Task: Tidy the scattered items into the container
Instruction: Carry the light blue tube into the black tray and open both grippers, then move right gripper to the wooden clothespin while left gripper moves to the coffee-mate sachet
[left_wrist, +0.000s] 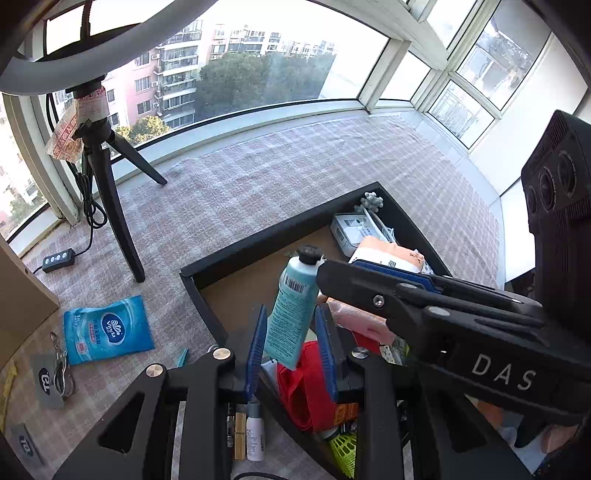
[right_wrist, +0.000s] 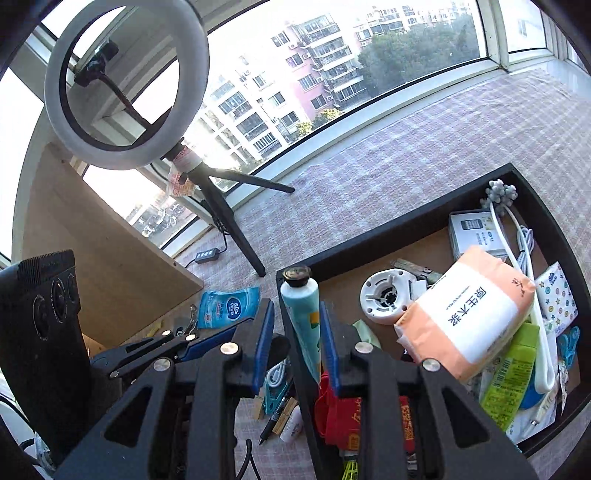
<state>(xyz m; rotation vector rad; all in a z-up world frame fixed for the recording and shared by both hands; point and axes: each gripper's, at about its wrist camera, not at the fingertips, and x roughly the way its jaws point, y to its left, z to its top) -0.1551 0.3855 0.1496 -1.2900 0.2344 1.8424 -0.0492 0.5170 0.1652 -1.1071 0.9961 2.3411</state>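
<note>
Over the checked worktop (left_wrist: 295, 166), above the black container's (left_wrist: 258, 240) left corner, the left hand-held gripper (left_wrist: 291, 314) pinches the light, squashy teal tube (left_wrist: 295, 291) low near its firmer crimp, the right hand-held gripper (right_wrist: 297, 306) spread around it.

The container (right_wrist: 406, 218) lies on the bench (right_wrist: 406, 147), right of the tripod (right_wrist: 236, 229), with a tissue pack (right_wrist: 469, 317) inside it.
</note>
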